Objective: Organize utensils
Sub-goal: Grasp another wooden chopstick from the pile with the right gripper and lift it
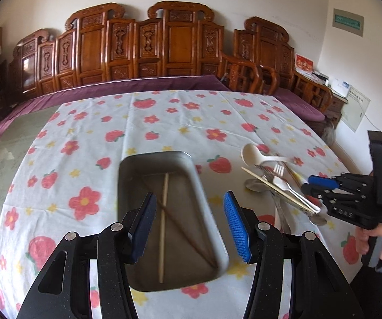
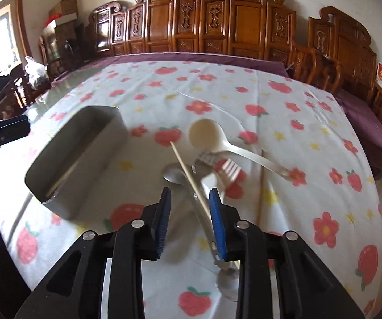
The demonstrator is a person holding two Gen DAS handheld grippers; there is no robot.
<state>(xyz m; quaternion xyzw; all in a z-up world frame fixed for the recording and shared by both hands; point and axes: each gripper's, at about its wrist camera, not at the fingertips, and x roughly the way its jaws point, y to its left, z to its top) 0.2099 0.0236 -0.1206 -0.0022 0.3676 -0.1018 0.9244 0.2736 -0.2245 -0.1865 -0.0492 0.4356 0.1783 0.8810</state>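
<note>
— Looking along my left gripper [image 1: 189,224], what do you see?

— My jaws stand spread above the metal tray [image 1: 204,186], gripping nothing. The tray's long axis runs away from me. Inside lie a pale chopstick [image 1: 163,226], pointing nearly straight away, and a dark chopstick [image 1: 183,228] crossing it on a slant. To the right, the utensil pile [image 1: 278,183] sits on the flowered tablecloth [image 1: 84,143], with my right gripper [image 1: 314,183] at it.

— And from the right wrist?

— My right gripper [image 2: 191,220] stands partly spread; a pale chopstick [image 2: 188,175] slants up-left from against the right pad [image 2: 217,223], but I cannot tell whether it is pinched. The white spoon [image 2: 217,141] points its bowl up-left, its handle down-right. The white fork [image 2: 228,171] is blurred. The tray [image 2: 84,164] lies left, lengthwise on a diagonal.

— The room?

— A carved wooden bench [image 2: 217,26] with a purple cushion [image 2: 191,57] lines the wall.
</note>
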